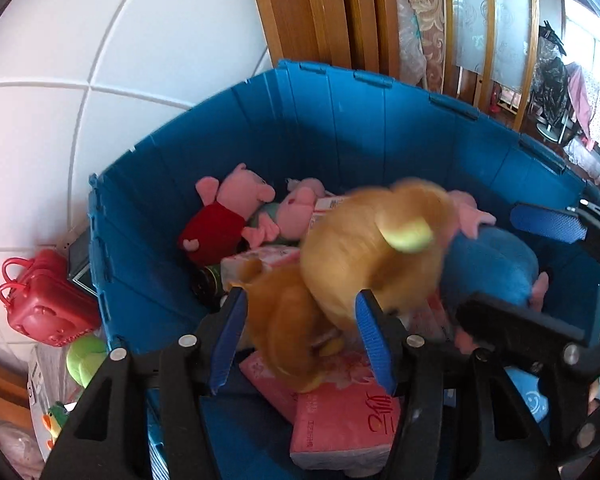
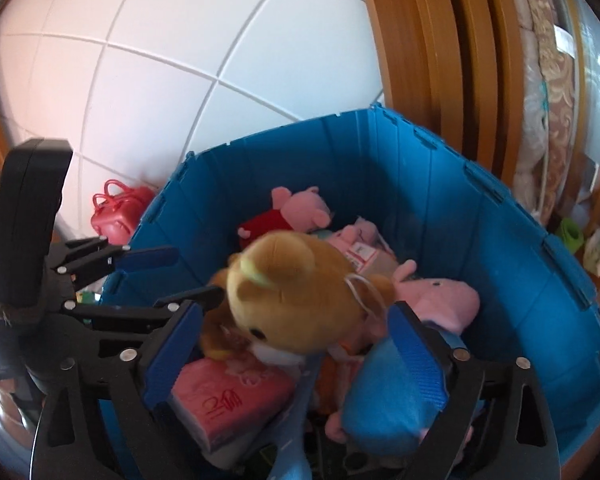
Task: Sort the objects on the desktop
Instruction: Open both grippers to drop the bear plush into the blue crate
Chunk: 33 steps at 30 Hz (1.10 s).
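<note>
A brown plush bear (image 1: 352,264) lies blurred inside the blue storage bin (image 1: 340,128), on top of pink tissue packs (image 1: 340,420). It also shows in the right wrist view (image 2: 296,300), head down between my right fingers. My left gripper (image 1: 300,340) is open with the bear's body between its blue pads, not pressed. My right gripper (image 2: 296,360) is open above the bin (image 2: 500,280); the left gripper (image 2: 172,276) shows beside it, spread wide. Pink pig plushes (image 1: 236,208) and a blue-dressed pig plush (image 2: 440,300) lie in the bin.
A red toy handbag (image 1: 44,304) and a green plush (image 1: 84,356) sit outside the bin's left wall, against a white tiled wall (image 1: 80,80). Wooden door frames (image 1: 320,12) stand behind the bin. The right gripper (image 1: 540,280) reaches in from the right.
</note>
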Each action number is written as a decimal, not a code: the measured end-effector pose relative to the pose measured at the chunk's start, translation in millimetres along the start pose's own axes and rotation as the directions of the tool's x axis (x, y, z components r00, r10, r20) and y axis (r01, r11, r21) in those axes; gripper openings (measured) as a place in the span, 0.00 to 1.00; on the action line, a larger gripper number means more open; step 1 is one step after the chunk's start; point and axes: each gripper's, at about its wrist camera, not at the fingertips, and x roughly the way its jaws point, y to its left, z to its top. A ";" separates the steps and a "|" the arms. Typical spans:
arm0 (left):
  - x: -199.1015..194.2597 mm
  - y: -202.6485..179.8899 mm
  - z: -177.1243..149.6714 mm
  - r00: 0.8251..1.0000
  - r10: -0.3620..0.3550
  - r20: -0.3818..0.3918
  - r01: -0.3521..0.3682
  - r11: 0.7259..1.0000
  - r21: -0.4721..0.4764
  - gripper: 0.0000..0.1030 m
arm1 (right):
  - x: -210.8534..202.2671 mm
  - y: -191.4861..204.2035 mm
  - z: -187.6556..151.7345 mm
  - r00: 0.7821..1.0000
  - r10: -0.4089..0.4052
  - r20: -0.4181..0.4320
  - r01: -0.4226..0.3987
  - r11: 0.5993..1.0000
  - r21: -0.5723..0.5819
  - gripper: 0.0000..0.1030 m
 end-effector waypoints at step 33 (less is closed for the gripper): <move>-4.3 12.2 -9.7 0.999 0.034 0.011 -0.034 0.999 -0.008 0.54 | 8.1 -3.1 -7.8 0.987 -0.149 0.054 0.148 0.989 0.019 1.00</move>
